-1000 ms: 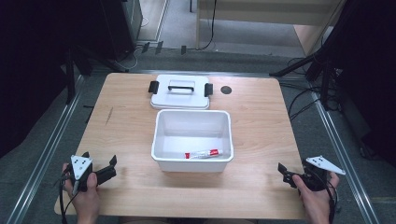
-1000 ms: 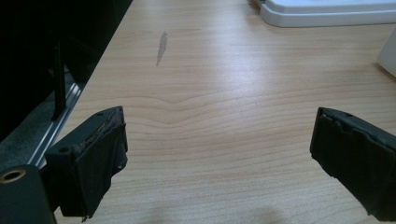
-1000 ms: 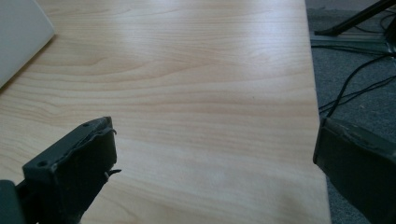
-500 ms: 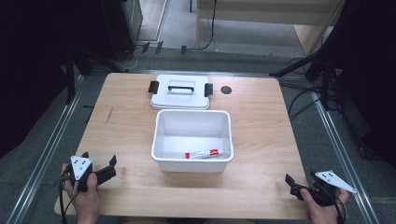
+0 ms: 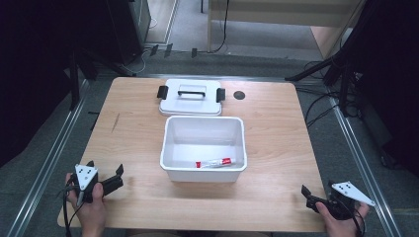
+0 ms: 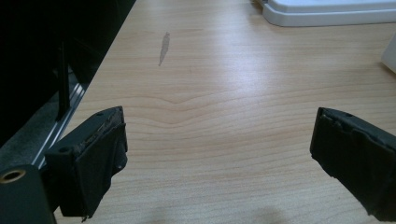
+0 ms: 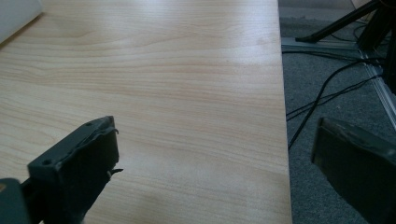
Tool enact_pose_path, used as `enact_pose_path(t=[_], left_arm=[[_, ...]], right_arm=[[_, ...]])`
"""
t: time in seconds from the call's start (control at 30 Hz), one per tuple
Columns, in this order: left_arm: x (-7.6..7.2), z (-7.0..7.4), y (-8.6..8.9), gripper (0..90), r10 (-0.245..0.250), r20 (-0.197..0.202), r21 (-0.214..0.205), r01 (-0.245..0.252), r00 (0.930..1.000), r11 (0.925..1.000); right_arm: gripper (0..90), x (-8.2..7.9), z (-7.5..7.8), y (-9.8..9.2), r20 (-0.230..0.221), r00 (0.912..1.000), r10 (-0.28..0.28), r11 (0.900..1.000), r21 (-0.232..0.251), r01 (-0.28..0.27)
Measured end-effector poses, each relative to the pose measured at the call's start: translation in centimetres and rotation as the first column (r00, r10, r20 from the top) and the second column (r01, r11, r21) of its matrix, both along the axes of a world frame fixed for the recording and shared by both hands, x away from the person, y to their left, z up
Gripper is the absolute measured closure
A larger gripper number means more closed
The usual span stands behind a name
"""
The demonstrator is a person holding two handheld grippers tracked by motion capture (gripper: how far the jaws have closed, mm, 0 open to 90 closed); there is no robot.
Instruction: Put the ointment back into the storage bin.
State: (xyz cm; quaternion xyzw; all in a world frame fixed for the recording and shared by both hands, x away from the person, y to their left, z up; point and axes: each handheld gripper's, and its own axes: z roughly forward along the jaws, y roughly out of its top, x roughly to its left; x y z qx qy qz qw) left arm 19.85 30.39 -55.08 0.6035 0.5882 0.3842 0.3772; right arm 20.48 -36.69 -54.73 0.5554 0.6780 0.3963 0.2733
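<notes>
A: Where did the two grippers sit on the light wooden table [image 5: 276, 148]?

B: The left gripper [image 5: 105, 174], black with a grey three-cornered plate on top, rested at the near left corner, held in the person's left hand [image 5: 90, 210]. In the left gripper view its jaws stood wide apart, with nothing but bare wood between them. The right gripper [image 5: 319, 193] was at the near right corner, just at the table's edge, in the right hand [image 5: 341, 220]. Its jaws were also spread wide and empty; in the right gripper view one jaw hung over the wood and the other over the grey floor beside the table.

A: And the things nearest them?

B: A white rectangular plastic tub [image 5: 203, 169] stood in the middle of the table, well apart from both grippers, between them. Inside it, against the near wall, lay a small white tube with a red band [image 5: 215, 162]. The tub's flat white lid with black clips [image 5: 190, 97] lay just behind the tub, on the far side. A small dark round mark [image 5: 239, 95] sat right of the lid.
</notes>
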Motion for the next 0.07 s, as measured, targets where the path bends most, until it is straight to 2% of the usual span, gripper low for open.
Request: enact_pose_path(t=[0.07], left_arm=[[0.00,0.00,0.01,4.3,0.000,0.001,-0.003,0.000,1.0000,1.0000]], right_arm=[[6.0,0.00,0.01,-0.03,-0.003,1.0000,-0.007,1.0000,0.004,0.007]])
